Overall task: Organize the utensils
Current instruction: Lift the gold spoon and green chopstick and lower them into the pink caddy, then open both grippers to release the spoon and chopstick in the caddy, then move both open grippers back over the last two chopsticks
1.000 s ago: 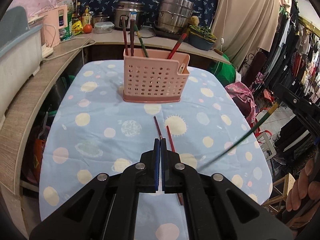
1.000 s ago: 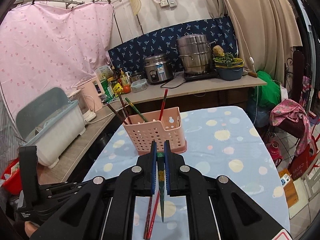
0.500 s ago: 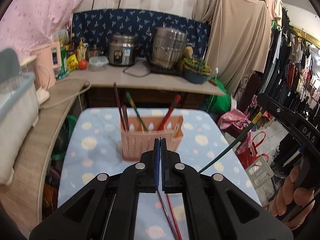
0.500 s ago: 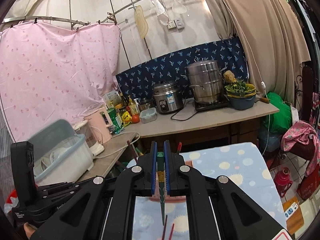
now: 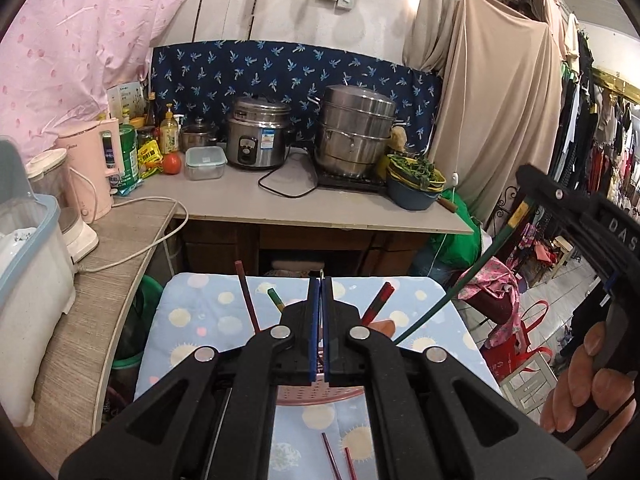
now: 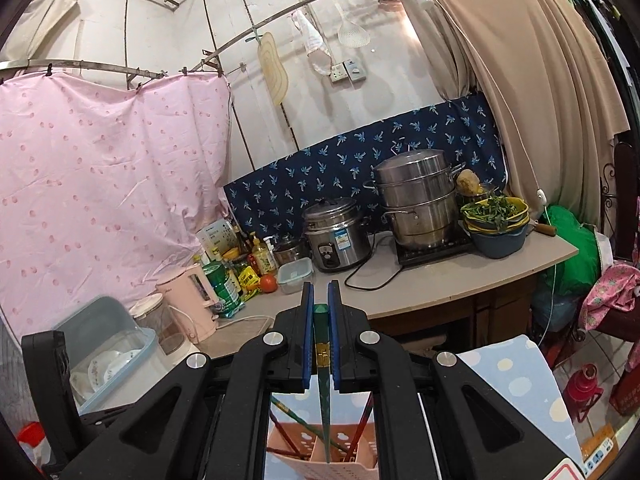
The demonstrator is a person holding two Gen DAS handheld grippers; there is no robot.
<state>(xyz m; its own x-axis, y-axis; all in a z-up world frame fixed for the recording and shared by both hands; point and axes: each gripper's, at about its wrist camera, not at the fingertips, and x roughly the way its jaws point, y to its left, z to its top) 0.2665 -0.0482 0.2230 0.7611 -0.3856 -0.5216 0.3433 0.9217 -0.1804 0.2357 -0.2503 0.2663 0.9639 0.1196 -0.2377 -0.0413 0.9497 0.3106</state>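
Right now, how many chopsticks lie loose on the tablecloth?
2: a dark red chopstick and a brighter red chopstick beside it at the near end; the left gripper may hide more.

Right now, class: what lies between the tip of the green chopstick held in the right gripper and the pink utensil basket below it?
Nothing: in the right wrist view the green chopstick hangs point down over the pink utensil basket, with no object between them.
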